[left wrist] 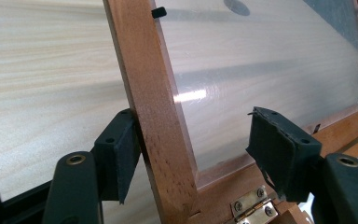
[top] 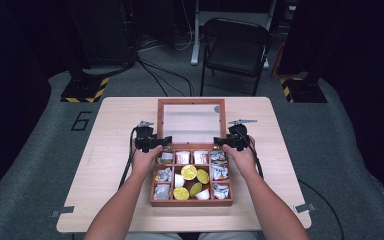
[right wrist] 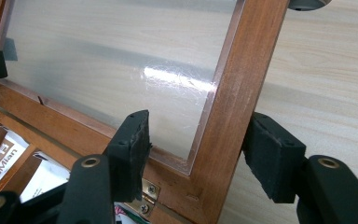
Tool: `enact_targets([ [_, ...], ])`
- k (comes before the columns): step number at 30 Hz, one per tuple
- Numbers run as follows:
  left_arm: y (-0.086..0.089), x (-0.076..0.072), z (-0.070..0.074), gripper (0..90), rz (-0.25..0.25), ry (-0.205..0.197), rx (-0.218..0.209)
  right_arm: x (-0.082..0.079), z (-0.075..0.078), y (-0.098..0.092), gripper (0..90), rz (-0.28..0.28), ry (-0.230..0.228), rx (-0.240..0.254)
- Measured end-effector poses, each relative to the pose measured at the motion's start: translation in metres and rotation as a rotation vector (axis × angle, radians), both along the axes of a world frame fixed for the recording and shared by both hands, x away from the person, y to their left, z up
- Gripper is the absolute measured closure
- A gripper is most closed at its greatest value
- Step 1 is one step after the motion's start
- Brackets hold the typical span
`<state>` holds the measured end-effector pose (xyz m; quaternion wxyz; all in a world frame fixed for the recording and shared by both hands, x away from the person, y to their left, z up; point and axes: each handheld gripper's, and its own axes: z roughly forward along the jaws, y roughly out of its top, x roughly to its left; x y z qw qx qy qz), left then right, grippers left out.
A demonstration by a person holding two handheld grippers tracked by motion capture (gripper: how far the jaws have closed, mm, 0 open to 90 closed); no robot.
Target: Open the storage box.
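Okay, starting at my left fingers (left wrist: 119, 149): they're parted and straddle the left side rail of the lid (left wrist: 158, 116). The outer pad is up against the wood. The inner one hangs clear over the glass pane (left wrist: 261, 56), so nothing is clamped. It's the same on the other side. My right fingers (right wrist: 275, 158) stand apart around the right rail, outer pad at the wood and inner pad short of the frame's inner edge. So I'm bracketing the lid, not holding it.

That's where it could go wrong. With one pad per side doing the work, a push that isn't even could twist the frame on its brass hinge (left wrist: 251, 207). The lid could also slip out of the open fingers and drop shut with a bang on the box (top: 190, 202). An inner pad skating across the pane could scuff it or lever against it. If the lid falls hard, the packets (top: 220, 172) and the yellow-green rounds (top: 189, 172) in the compartments could get jolted out of place.

As for the lid itself, it's swung open behind the box at the middle of the table (top: 120, 125). It's hinged along the box's far wall, with its free edge pointing away from me. I can't tell whether it leans back or lies flat. Its long axis runs left to right across the table, parallel to the hinge line, and my two hands sit at either end of that axis.
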<state>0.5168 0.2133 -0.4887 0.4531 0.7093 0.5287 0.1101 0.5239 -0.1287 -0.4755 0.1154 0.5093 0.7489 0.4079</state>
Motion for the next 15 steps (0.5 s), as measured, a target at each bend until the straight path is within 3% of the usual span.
enact_targets([
  [15, -0.0029, 0.0034, -0.0052, 27.8, 0.012, 0.056, -0.007, 0.0041, -0.0033, 0.0022, 36.9, -0.016, 0.041, -0.005],
])
